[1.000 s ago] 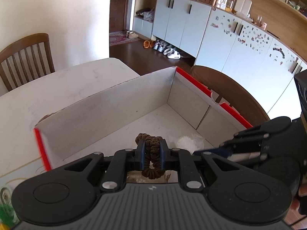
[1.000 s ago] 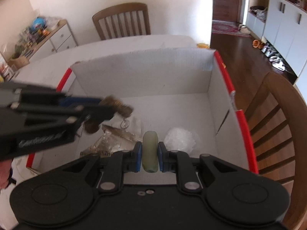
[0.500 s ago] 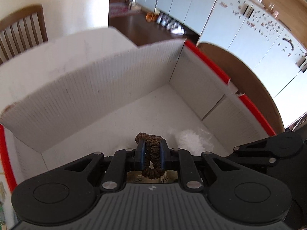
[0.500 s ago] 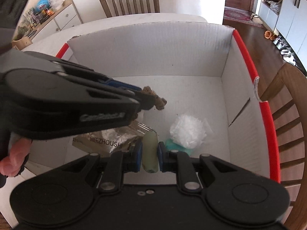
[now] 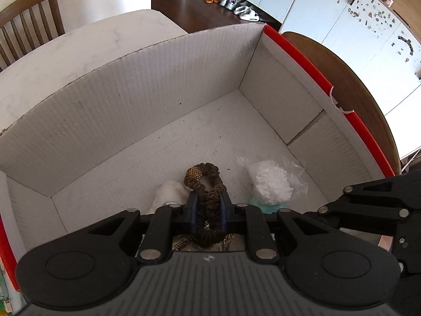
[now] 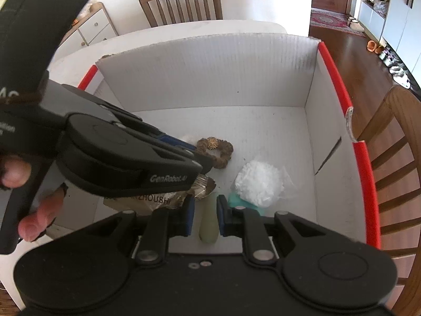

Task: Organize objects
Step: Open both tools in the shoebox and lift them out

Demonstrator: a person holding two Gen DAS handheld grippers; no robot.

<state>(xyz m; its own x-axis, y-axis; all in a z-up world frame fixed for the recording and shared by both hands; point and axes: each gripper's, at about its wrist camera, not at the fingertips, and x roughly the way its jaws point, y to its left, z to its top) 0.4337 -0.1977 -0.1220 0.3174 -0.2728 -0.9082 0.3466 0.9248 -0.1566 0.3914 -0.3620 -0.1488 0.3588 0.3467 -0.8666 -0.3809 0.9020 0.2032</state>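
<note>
A white cardboard box (image 5: 163,84) with red rims sits on the table; it also shows in the right wrist view (image 6: 210,73). My left gripper (image 5: 208,205) is shut on a brown hair scrunchie (image 5: 206,181) with a gold bead patch, low inside the box; the scrunchie also shows in the right wrist view (image 6: 217,151). My right gripper (image 6: 205,210) has its jaws slightly parted around a pale green cylinder (image 6: 208,226), with small gaps on each side, just over the box floor.
In the box lie a white fluffy ball in clear plastic (image 6: 259,184), a teal item (image 6: 243,204) under it, a foil snack packet (image 6: 158,200) and a white lump (image 5: 171,192). Wooden chairs (image 6: 181,1) stand around the table (image 5: 79,50).
Both grippers have dropped deeper into the box. The right gripper's jaws have opened slightly off the green cylinder. The left gripper still holds the scrunchie.
</note>
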